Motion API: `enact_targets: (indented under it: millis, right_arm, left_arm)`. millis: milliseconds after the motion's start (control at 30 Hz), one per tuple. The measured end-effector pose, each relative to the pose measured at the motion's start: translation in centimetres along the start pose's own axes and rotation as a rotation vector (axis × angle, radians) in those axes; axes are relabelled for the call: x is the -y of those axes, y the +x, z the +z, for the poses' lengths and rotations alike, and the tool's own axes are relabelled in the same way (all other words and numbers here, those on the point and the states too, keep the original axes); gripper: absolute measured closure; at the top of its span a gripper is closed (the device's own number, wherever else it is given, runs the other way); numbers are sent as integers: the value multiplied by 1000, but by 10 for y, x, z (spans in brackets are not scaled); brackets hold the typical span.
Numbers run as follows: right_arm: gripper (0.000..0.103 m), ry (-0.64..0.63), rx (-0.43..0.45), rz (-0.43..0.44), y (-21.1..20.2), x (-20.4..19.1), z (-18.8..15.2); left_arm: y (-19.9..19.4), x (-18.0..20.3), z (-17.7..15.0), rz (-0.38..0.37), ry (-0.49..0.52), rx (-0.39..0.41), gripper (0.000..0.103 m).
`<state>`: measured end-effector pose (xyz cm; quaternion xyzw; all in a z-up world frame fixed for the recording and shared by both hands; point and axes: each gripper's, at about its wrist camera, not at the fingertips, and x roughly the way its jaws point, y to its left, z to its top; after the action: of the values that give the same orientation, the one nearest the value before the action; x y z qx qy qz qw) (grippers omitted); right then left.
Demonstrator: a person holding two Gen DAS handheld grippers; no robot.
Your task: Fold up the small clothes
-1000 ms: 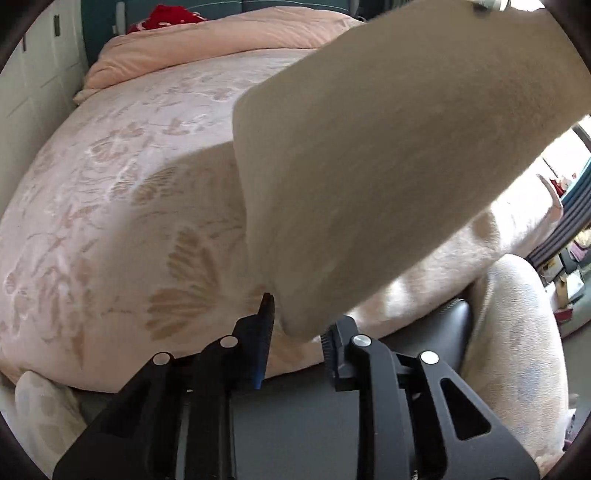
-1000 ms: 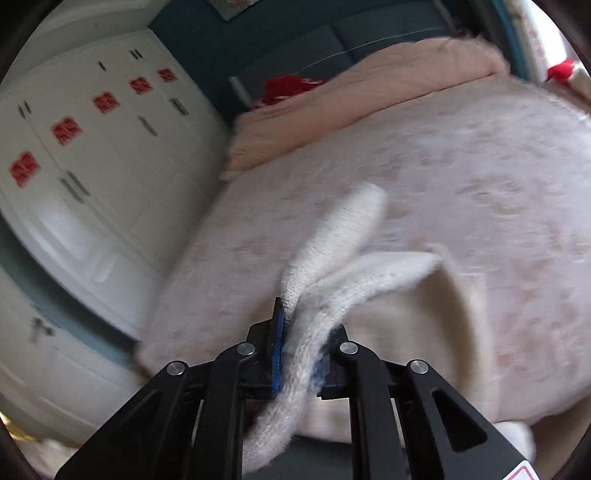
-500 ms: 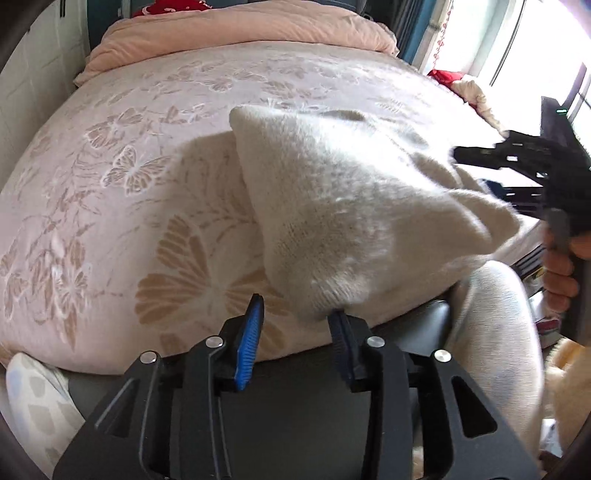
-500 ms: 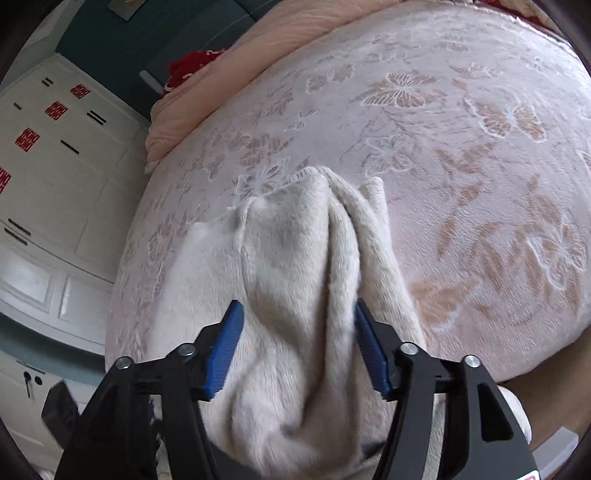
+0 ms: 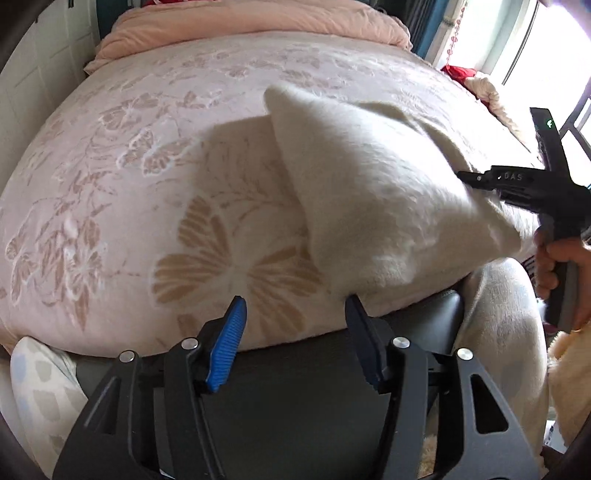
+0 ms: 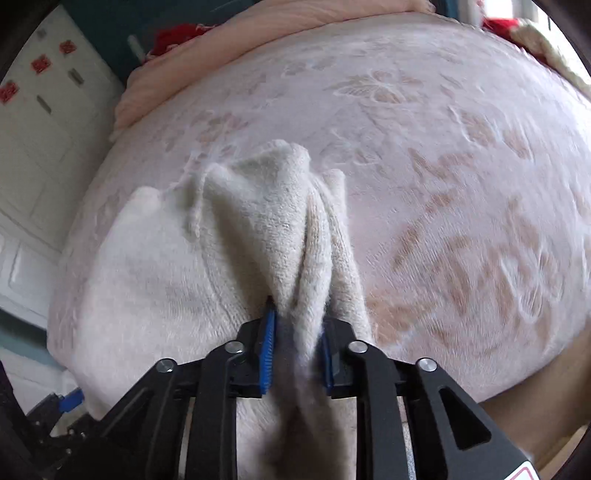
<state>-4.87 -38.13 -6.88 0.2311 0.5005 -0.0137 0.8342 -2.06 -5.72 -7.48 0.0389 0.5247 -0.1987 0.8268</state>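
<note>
Home bedroom, bed (image 5: 155,192), folded quilt (image 5: 240,26), wardrobe (image 6: 40,122)

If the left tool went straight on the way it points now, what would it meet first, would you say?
Most likely the pink butterfly-patterned bedspread, as nothing lies between the opening fingers of the left tool. The cream knitted garment sits just beside its line, brushing one finger.

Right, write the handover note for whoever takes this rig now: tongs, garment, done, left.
Left tongs: jaws opening, nothing between the pads; the cream knit garment has its near corner just at the right-hand finger.
Right tongs: jaws closing on a bunched fold of the garment, fabric between the pads.
Garment: lying on the pink butterfly bedspread near its front edge, puffed up and creased, not flat.
Done: garment brought onto the bed.
Left: probably flatten it, then make the folds; no neat fold shows yet.
</note>
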Motion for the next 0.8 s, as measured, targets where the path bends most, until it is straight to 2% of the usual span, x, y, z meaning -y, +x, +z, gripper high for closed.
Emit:
enact_targets:
  millis: [33, 67, 100, 167, 233, 300, 367, 400, 467, 500, 533, 600, 633, 733, 800]
  right_arm:
    - [79, 24, 34, 26, -16, -2, -1]
    - [78, 21, 67, 20, -30, -6, -1]
    - [72, -11, 125, 0, -54, -17, -5]
    - [63, -86, 177, 18, -86, -38, -17]
    - [63, -163, 148, 139, -100, -63, -37]
    - [73, -206, 87, 236, -98, -91, -60]
    - [86, -256, 94, 276, -95, -118, -70]
    - [86, -287, 110, 277, -89, -134, -71]
    - [87, -306, 88, 278, -66, -154, -69]
    - [88, -315, 50, 255, -44, -161, -69]
    - [88, -349, -33, 177, -7, -165, -75]
    - [92, -340, -196, 143, 50, -153, -88]
    - [92, -299, -193, 195, 50, -147, -94]
    - [92, -299, -152, 172, 21, -156, -91]
    - [92, -295, -91, 211, -2, -167, -82]
  left_arm:
    - [-5, -1, -1, 2, 1, 8, 41]
    - [-11, -4, -1, 6, -4, 22, 30]
    - [-18, -8, -2, 12, -18, 41, 26]
    - [-32, -22, -2, 26, -64, 84, 22]
    - [-40, -34, 0, 57, -103, 109, 22]
    - [-50, -46, 3, 99, -148, 146, 22]
    - [-59, -55, 5, 127, -188, 185, 22]
    - [-63, -58, 6, 134, -197, 198, 22]
    - [-68, -63, 9, 146, -202, 214, 19]
    - [-70, -64, 9, 149, -200, 218, 18]
    - [-72, -64, 8, 153, -197, 224, 17]
    - [-74, -67, 6, 155, -196, 229, 16]
    - [-73, -68, 4, 148, -198, 223, 16]
    - [-72, -69, -2, 134, -205, 221, 15]
    - [-66, -70, -4, 118, -224, 204, 15]
